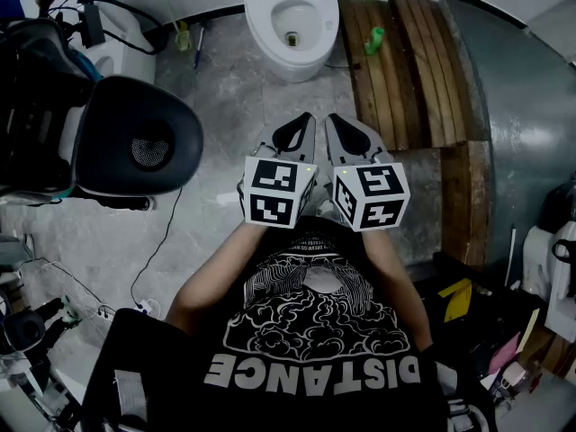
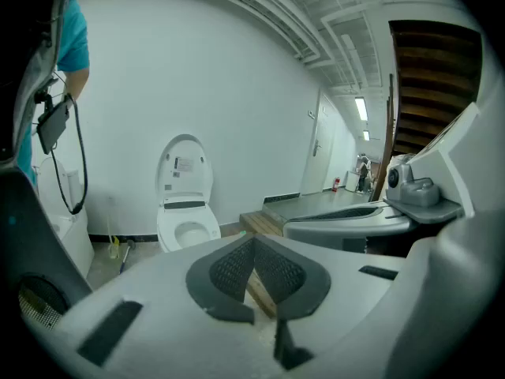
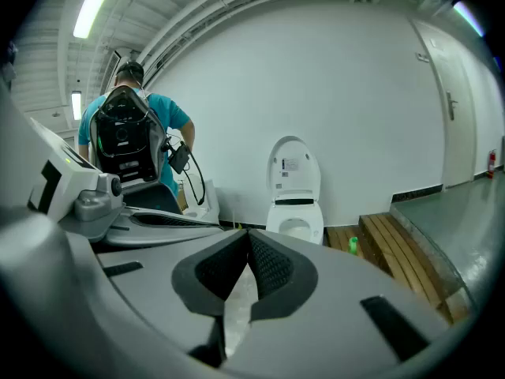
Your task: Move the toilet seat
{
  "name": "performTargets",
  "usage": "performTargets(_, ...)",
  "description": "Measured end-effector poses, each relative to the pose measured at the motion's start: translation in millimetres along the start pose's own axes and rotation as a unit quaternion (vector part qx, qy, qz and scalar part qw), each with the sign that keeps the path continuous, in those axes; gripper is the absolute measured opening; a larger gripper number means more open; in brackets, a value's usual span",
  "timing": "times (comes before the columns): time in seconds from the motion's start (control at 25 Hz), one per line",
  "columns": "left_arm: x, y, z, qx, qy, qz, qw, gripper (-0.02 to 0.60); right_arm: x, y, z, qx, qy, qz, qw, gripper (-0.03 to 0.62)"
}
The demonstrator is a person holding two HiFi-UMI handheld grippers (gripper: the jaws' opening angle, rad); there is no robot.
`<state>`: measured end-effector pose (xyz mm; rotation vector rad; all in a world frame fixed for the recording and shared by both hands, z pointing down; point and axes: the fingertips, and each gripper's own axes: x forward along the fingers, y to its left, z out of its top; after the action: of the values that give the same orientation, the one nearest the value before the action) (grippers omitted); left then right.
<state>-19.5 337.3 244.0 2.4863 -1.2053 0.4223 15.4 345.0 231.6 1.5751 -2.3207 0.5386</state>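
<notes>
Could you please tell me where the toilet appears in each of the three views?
Head view: toilet at top centre.
Left gripper view: toilet left of centre, lid raised.
Right gripper view: toilet just right of centre, lid raised.
Shared landmark: the wooden steps immediately beside the toilet.

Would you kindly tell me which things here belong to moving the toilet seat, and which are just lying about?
For the job:
- toilet, its lid raised
- left gripper, shut and empty
- right gripper, shut and empty

Just lying about:
- green bottle on the wooden platform
- black cable on the floor
</notes>
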Motion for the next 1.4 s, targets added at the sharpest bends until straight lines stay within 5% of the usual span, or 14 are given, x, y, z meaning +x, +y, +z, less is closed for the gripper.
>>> performTargets(0.64, 2, 28, -2, -0.012, 0.007, -0.028, 0.9995, 0.012, 26, 24, -1, 0.005, 0.01, -0.005, 1.0, 0.021)
performTargets(1.4, 60, 54, 3, -0.02, 0.029, -0.019, 0.9992, 0.013, 82, -13, 3, 0.046, 0.028, 0.018, 0.998, 0.021)
